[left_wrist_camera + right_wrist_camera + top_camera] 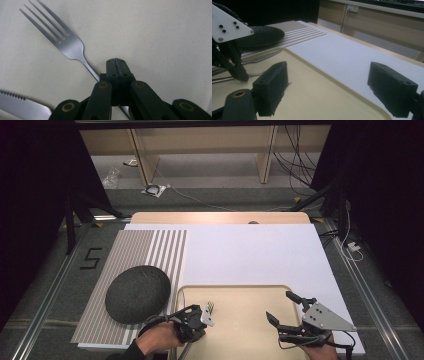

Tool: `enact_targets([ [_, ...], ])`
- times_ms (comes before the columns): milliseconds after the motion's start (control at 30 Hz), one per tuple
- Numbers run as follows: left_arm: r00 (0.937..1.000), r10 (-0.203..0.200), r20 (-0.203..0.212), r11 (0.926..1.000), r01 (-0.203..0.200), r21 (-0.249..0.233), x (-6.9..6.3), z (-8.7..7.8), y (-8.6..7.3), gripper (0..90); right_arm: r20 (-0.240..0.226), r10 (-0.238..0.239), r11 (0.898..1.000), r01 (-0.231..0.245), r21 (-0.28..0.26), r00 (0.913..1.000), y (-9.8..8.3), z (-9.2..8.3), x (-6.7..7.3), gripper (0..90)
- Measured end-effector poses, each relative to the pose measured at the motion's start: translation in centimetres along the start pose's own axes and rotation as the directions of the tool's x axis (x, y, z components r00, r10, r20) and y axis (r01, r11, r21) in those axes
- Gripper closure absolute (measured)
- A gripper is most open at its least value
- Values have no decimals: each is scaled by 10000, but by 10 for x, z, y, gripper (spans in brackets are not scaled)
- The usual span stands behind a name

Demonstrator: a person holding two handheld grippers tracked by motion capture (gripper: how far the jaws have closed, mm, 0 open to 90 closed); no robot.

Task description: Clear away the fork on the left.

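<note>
A steel fork (pixel 67 42) lies on the beige tray (pixel 235 289), tines pointing away from me, with its tines (pixel 210 307) at the tray's left side. My left gripper (pixel 115 61) is shut, and the fork's handle runs under its jaws; I cannot tell whether the handle is pinched. In the right gripper view the left gripper (pixel 242 76) touches down on that handle (pixel 222 79). A serrated knife (pixel 20 107) lies beside the fork. My right gripper (pixel 280 306) stands open over the tray's right half, and its pads (pixel 272 87) have nothing between them.
A dark grey domed pad (pixel 137 293) rests on a striped mat (pixel 145 245) left of the tray. A white sheet (pixel 250 250) covers the table beyond the tray. Past the table's far edge are wooden furniture and cables on the floor.
</note>
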State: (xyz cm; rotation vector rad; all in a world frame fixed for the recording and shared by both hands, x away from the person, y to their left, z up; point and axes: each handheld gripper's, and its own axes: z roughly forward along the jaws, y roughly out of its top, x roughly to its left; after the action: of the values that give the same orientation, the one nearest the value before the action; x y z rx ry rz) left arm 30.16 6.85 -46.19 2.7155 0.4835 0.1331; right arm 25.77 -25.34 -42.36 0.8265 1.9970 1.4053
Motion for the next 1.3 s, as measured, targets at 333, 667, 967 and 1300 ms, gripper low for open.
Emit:
enact_targets([
  [333, 9993, -344, -172, 9994, 345, 55, 10, -5, -10, 893, -3, 7, 10000, -7, 0, 10000, 0, 0, 0, 175],
  [667, 9972, -709, -256, 9975, 710, 45, 16, -8, -21, 893, -7, 6, 10000, -6, 32, 10000, 0, 0, 0, 175],
  [967, 9962, -824, -290, 9966, 823, -30, 19, -10, -25, 892, -8, 14, 10000, -14, 41, 10000, 0, 0, 0, 175],
  [1300, 9928, -993, -674, 9895, 914, -1121, 19, -22, -23, 722, -6, 3, 10000, -3, 43, 10000, 0, 0, 0, 175],
])
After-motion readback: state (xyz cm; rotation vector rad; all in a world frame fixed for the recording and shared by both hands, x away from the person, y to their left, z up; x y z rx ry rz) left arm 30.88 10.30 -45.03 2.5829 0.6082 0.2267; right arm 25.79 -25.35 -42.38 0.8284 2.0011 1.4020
